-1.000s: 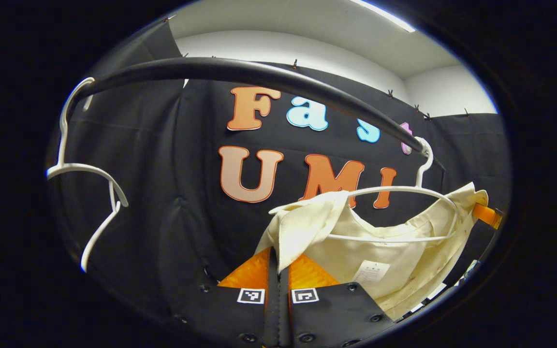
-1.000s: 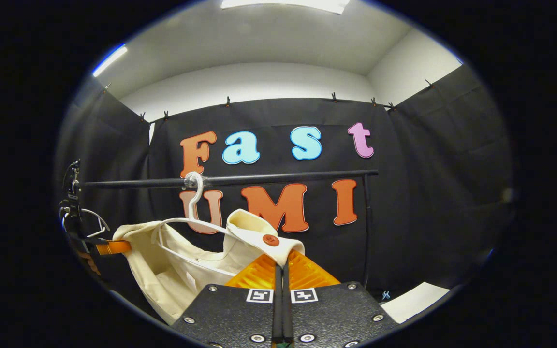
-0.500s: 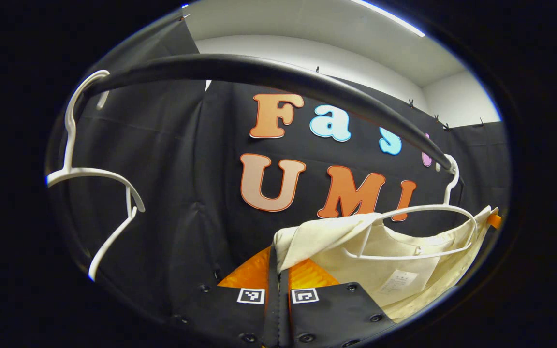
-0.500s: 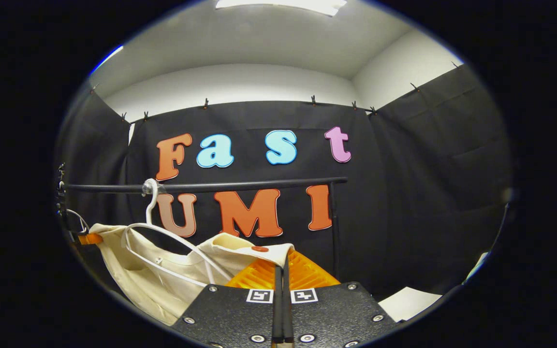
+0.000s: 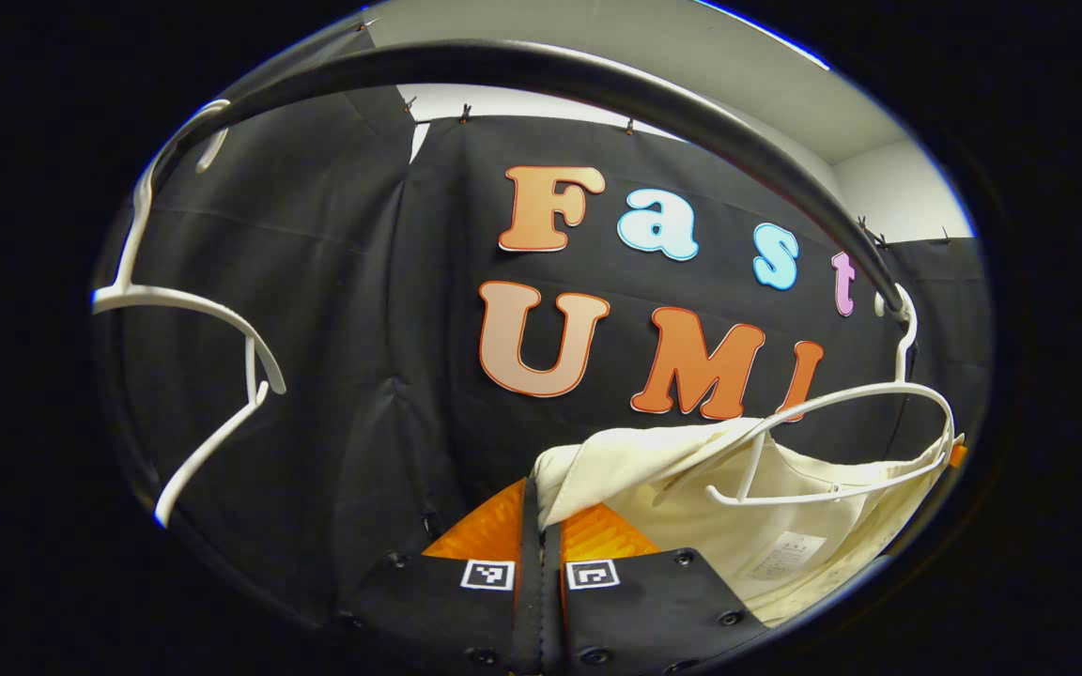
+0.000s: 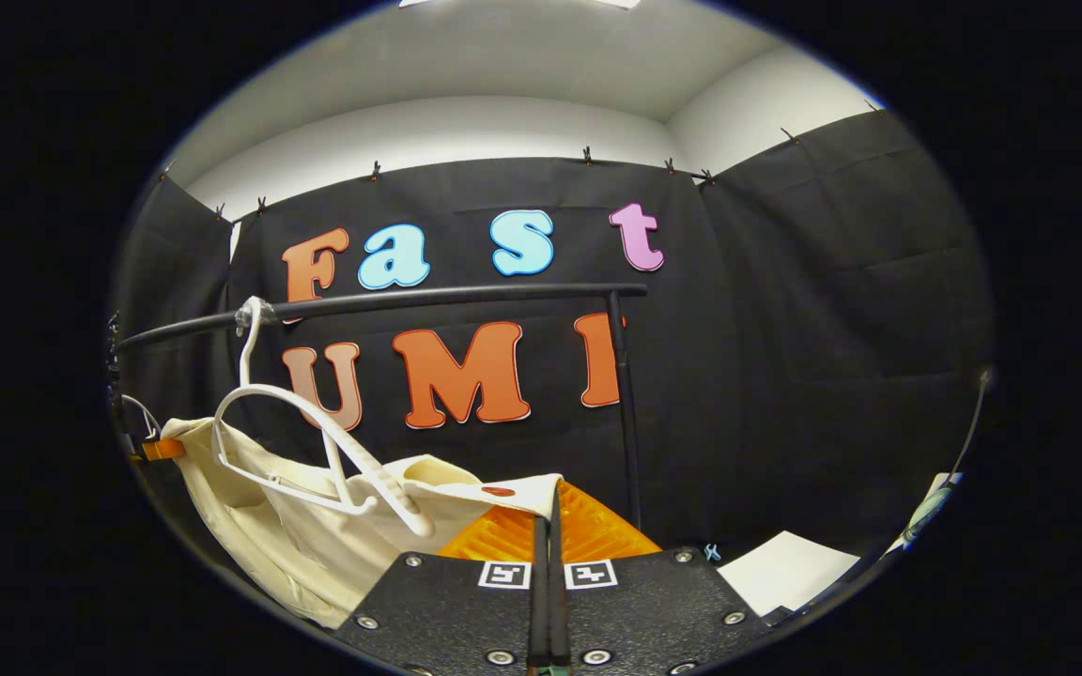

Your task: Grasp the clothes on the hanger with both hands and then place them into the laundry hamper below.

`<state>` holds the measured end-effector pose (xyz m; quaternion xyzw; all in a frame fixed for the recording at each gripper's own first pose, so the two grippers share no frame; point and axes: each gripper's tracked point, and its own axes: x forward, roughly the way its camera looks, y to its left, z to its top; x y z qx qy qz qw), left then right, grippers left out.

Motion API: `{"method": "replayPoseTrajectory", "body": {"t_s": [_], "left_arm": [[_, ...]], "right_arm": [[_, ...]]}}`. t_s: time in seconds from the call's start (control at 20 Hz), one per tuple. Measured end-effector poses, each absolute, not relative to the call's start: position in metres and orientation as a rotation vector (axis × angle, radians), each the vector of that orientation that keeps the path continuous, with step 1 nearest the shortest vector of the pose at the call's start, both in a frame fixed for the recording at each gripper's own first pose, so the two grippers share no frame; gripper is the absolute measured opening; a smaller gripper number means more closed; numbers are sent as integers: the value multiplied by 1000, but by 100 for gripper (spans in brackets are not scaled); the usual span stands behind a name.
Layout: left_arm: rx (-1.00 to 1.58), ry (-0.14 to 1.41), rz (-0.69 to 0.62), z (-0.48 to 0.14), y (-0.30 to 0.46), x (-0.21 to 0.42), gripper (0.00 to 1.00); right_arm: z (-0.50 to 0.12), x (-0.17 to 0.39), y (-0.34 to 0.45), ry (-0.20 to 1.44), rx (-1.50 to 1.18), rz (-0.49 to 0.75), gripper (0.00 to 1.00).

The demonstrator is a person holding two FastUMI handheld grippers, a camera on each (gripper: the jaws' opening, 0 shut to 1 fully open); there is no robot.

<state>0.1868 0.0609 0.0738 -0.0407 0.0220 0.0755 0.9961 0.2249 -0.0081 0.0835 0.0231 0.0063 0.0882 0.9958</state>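
A: Beginning at the tools, how are the two grippers standing?

B: In the left gripper view, the left gripper is pinching a fold of the cream garment; its two fingers are lying closed together with the cloth edge caught between them. In the right gripper view, the right gripper is doing the same at the opposite side of the garment, its fingers pressed together on an edge that is bearing a small red button.

A: And where is the garment hanging in relation to its support?

B: It is sagging between the two grips, below the white hanger. The hanger's shoulder bar is showing bare above the cloth, so the garment is lying mostly off it; whether any part is touching the hanger cannot be told. The hanger's hook is sitting over the black rail. In the left gripper view the same hanger is standing at the right, with a label visible inside the garment.

A: What is lying farther out?

B: A second white hanger, carrying nothing, is hanging near the far end of the rail in the left gripper view. An upright black post is meeting the rail's end in the right gripper view, with a white surface showing low at the right.
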Motion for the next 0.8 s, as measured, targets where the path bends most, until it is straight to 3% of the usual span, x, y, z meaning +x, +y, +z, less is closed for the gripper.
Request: {"method": "replayPoseTrajectory", "body": {"t_s": [0.8], "left_arm": [[-47,93,208,34,74,167,6]], "right_arm": [[19,192,17,100,88,212,0]]}}
